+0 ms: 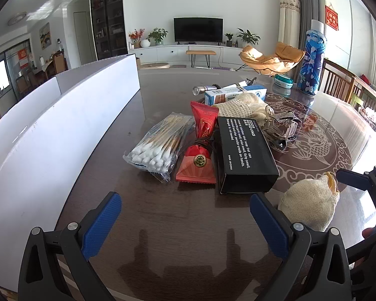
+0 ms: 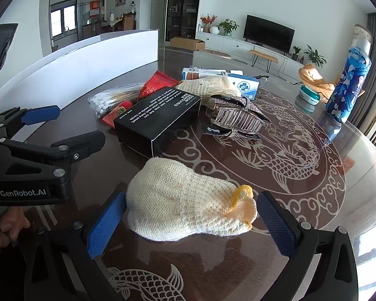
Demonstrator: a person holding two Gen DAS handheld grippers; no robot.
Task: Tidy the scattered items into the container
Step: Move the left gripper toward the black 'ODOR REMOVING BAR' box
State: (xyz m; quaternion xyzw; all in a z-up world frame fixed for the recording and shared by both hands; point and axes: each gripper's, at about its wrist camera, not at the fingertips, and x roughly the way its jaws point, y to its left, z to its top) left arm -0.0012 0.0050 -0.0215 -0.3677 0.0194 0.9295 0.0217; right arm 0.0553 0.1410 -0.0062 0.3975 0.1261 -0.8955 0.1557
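A cream knitted pouch with a yellow edge (image 2: pixel 188 210) lies on the dark table between the open fingers of my right gripper (image 2: pixel 190 225); the pads stand at its sides, contact unclear. It also shows in the left wrist view (image 1: pixel 310 205). My left gripper (image 1: pixel 188 225) is open and empty over bare table, short of a black soap box (image 1: pixel 245 155), a red packet (image 1: pixel 200 145) and a bag of cotton swabs (image 1: pixel 158 143). The white container (image 1: pixel 62 115) stands along the left.
A jewelled hair clip (image 2: pixel 238 120), a second knitted pouch (image 2: pixel 210 85), blue-white boxes (image 2: pixel 243 82), a small teal jar (image 2: pixel 309 94) and a tall blue bottle (image 2: pixel 348 87) lie further back. Wooden chairs (image 1: pixel 343 85) stand at the table's right edge.
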